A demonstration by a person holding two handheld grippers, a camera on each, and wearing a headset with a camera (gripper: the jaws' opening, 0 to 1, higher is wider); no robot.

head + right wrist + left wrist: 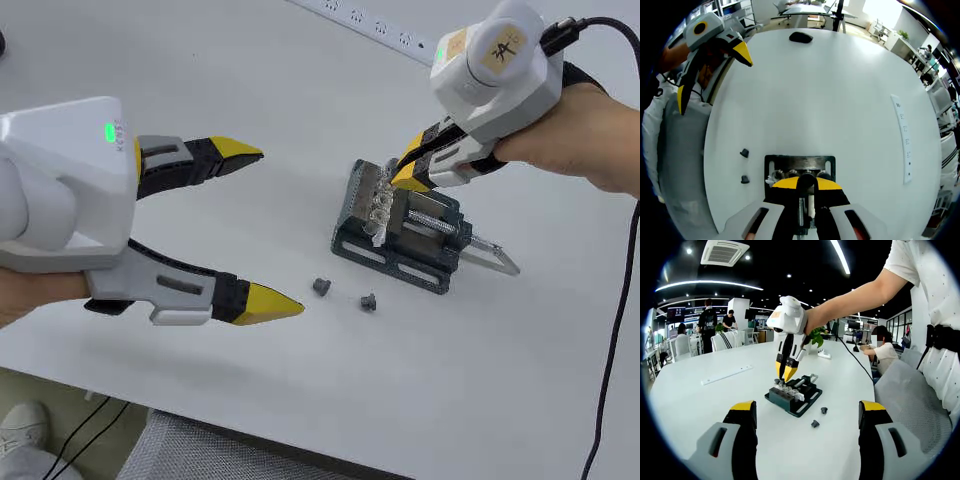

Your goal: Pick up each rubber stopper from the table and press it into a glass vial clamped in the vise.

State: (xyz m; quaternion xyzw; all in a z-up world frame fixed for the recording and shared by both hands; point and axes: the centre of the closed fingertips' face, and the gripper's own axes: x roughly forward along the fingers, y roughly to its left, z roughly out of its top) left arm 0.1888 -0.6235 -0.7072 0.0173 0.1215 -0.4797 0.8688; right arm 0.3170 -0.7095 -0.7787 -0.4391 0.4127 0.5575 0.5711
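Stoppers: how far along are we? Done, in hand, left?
Done: unclear; I cannot tell whether any of the vials in the vise is already capped. In hand: the right gripper is shut on a dark stopper, directly above the vials. Left: two loose stoppers lie on the table beside the vise, and the left gripper hangs open, apart from them.

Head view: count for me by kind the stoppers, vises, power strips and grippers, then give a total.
Loose rubber stoppers: 2
Held rubber stopper: 1, apparently, pinched in the right gripper
Vise: 1
Power strip: 1
Grippers: 2, the left gripper and the right one
Total: 7, leaving out the glass vials in the vise, which are too blurred to count.
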